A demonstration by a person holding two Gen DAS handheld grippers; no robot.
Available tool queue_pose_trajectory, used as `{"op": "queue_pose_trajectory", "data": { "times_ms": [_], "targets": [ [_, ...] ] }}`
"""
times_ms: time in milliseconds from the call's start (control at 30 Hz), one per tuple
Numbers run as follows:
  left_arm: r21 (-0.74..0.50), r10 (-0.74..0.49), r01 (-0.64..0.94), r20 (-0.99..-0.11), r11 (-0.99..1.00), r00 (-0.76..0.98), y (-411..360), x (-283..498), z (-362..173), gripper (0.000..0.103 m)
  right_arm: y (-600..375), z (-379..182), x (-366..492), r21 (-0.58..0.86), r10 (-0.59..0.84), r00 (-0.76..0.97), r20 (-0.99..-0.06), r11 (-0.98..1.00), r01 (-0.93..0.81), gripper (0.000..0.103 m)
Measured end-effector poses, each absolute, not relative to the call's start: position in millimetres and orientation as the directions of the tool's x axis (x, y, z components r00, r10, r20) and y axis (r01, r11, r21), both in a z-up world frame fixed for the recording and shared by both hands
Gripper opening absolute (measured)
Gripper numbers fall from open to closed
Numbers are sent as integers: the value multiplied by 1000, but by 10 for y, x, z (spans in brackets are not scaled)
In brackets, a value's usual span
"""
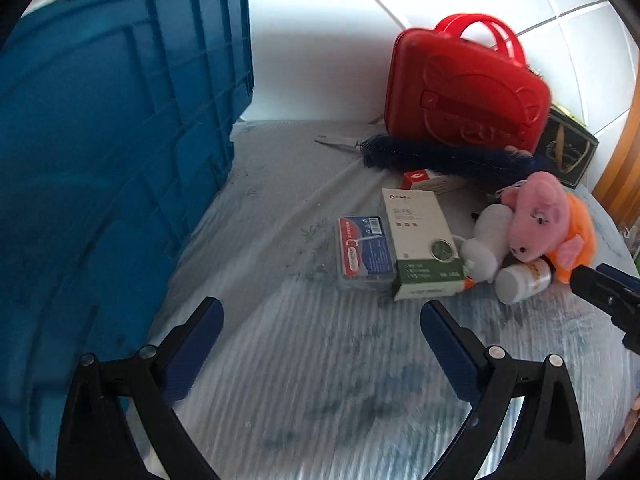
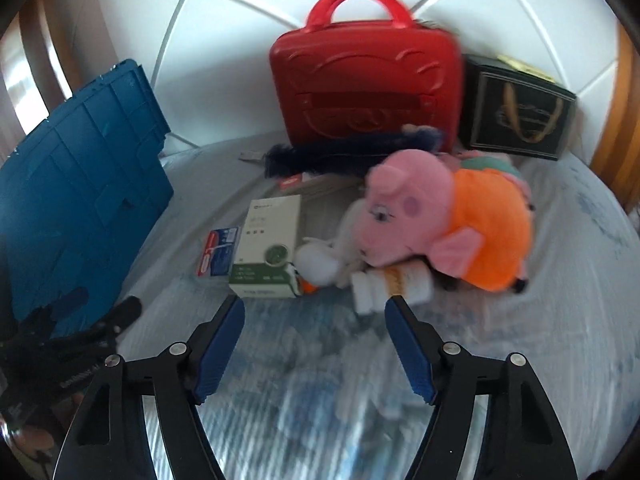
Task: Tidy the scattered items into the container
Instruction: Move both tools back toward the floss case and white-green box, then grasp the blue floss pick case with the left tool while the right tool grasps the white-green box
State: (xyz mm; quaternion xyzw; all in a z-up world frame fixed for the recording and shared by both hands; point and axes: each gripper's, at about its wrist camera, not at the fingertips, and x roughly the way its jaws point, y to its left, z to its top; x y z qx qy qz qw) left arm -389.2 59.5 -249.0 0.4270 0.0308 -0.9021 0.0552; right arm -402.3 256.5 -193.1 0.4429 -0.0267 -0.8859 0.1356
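Both cameras look low and forward between their own spread jaws across the bed [image 1: 320,360]. The left view sits close beside the blue crate [image 1: 100,160] on its left; the right view faces the pig plush [image 2: 440,220] just ahead. Both share the red case [image 2: 364,84] and boxes.

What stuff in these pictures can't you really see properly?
- Inside of the blue crate: both views show only its outer wall, and the left view's edge crops it.
- Writing on the white and green box: too small and blurred.
- White bottle: partly under the pink pig plush in the right view.
- Flat red-cornered box: mostly covered by the dark blue fluffy duster.
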Motion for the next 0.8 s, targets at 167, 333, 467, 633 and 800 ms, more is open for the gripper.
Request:
{"op": "queue_pose_trajectory", "data": {
  "times_ms": [167, 333, 467, 633, 800],
  "targets": [
    [-34, -33, 102, -802, -994, -597, 591, -4449, -2818, 101, 2225, -2168, -4520, 171, -281, -543, -791, -954, 245, 70],
    [-53, 10, 62, -833, -997, -554, 705, -4823, -3196, 96, 2176, -2399, -4849, 169, -267, -532, -803, -959, 227, 71],
    [-114, 58, 62, -821, -992, -568, 698, -4982, -3323, 97, 2210, -2529, -4953, 173, -268, -520, -811, -959, 224, 71],
    [-63, 5, 81, -816, -995, -578, 535, -4978, -3324, 97, 2119, -2656, -5044, 191, -291, -495, -819, -951, 243, 71],
    [-66, 19, 63, -826, -996, -563, 523, -4973, -3331, 96, 1900, -2747, -5106, 215, -334, -470, -817, -933, 290, 71]
  ]
}}
